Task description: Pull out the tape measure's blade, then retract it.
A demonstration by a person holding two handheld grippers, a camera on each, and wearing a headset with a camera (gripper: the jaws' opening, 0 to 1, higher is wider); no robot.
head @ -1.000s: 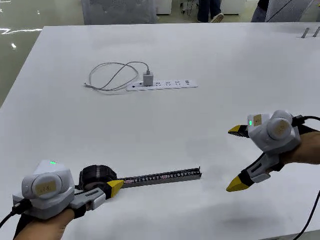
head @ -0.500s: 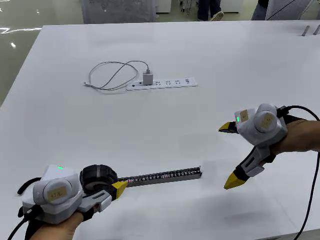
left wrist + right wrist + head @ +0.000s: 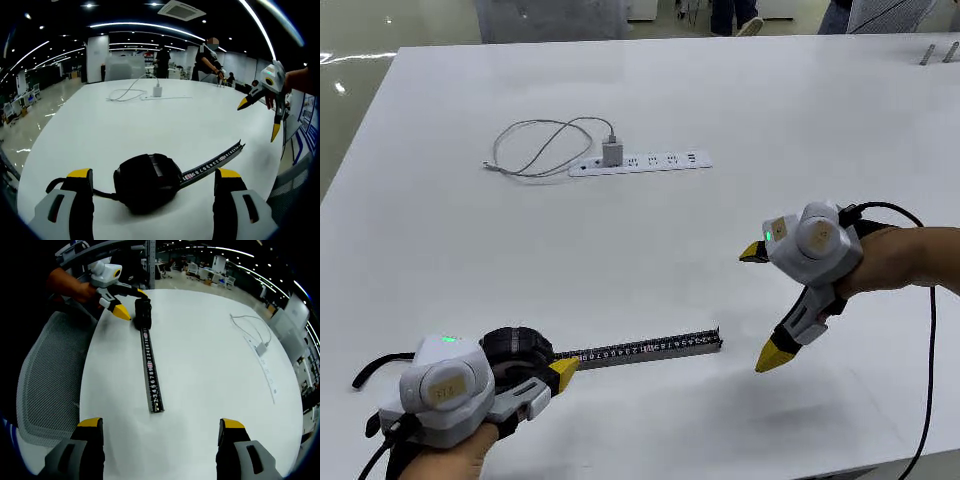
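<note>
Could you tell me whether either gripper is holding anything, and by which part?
Nothing is held: the left gripper stands open around the tape measure's case without touching it, and the right gripper hangs open, apart from the blade.

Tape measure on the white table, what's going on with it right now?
A person holds a gripper in each hand. The left gripper has its open fingers either side of the black tape measure, not clamping it. Its blade lies partly pulled out on the table. The right gripper hovers open near the blade's free end, not touching it.
</note>
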